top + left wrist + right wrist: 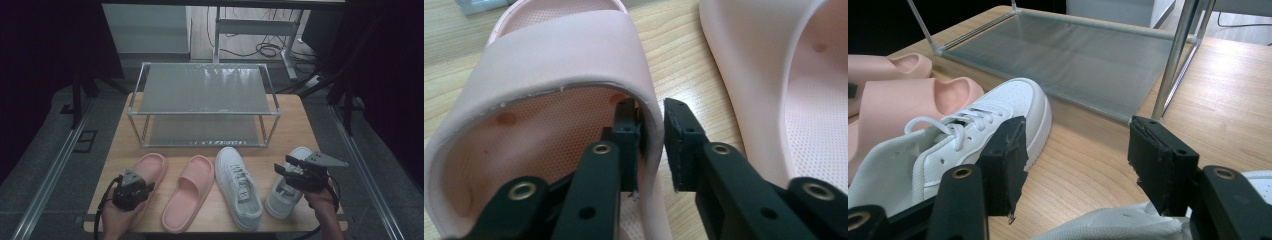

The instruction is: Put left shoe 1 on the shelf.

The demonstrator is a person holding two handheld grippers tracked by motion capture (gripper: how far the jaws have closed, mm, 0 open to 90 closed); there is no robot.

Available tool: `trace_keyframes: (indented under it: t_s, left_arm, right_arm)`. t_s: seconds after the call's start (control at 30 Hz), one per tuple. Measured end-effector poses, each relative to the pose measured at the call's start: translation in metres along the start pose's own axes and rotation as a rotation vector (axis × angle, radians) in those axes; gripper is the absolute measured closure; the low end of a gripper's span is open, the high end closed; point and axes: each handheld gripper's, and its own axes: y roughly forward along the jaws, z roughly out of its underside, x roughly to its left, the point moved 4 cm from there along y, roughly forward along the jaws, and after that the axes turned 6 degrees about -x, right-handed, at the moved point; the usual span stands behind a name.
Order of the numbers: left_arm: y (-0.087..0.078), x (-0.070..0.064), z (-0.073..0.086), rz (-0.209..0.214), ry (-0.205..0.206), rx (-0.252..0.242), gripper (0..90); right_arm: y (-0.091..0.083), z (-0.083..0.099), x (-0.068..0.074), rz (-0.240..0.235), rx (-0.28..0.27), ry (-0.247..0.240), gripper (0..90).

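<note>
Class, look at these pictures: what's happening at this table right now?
A person holds a gripper in each hand over four shoes lined up in front of an empty two-tier shoe rack. The left gripper has its jaws either side of the strap wall of the outer pink slipper, closing on it but perhaps not yet tight. The right gripper is open, hovering above the outer white sneaker. The second pink slipper and second white sneaker lie untouched between them on the wooden table.

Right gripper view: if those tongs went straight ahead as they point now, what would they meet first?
Probably the shoe rack's lower shelf. Between the open right tongs lies bare table, with the white sneaker just left of the line; depth is unclear.
</note>
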Motion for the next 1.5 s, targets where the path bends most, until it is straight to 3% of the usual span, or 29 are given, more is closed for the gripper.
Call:
trace_keyframes:
  t_s: [0.3,0.8,1.5]
  left_arm:
    - [-0.003,0.000,-0.003,-0.052,0.009,-0.025,84.5]
    - [-0.020,0.004,-0.027,-0.051,0.013,-0.098,84.7]
    - [0.000,-0.012,-0.078,-0.018,0.078,-0.127,84.7]
  right_arm:
    - [0.000,0.000,0.000,0.000,0.000,0.000,41.3]
    - [-0.001,-0.001,0.000,-0.001,-0.003,-0.005,41.3]
    - [-0.003,-0.002,-0.002,0.001,-0.009,-0.002,41.3]
